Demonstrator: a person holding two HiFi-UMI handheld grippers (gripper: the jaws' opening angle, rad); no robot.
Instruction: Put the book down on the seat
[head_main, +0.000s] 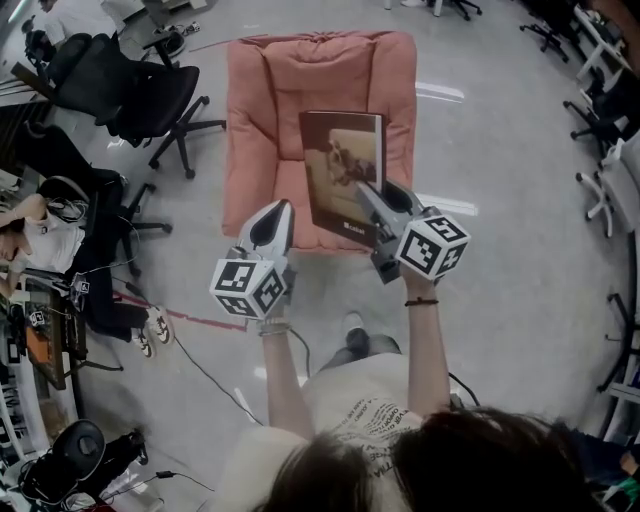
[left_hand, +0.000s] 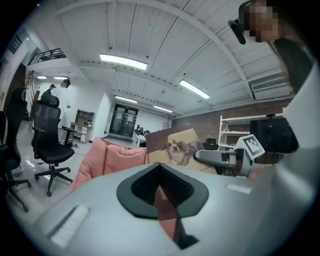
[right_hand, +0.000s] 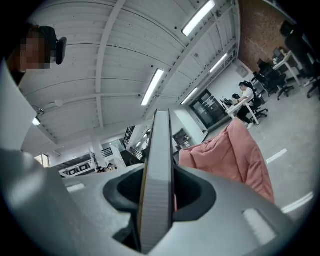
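A pink armchair stands on the grey floor in front of me. My right gripper is shut on the near edge of a dark book with a dog picture on its cover. The book hangs flat over the right side of the seat. In the right gripper view its page edge runs straight up between the jaws, and the armchair is behind to the right. My left gripper is shut and empty over the seat's front left corner. The left gripper view shows the book and the right gripper across from it.
Black office chairs stand left of the armchair. A person sits at a desk on the far left. More chairs line the right side. A cable and a red tape line cross the floor by my feet.
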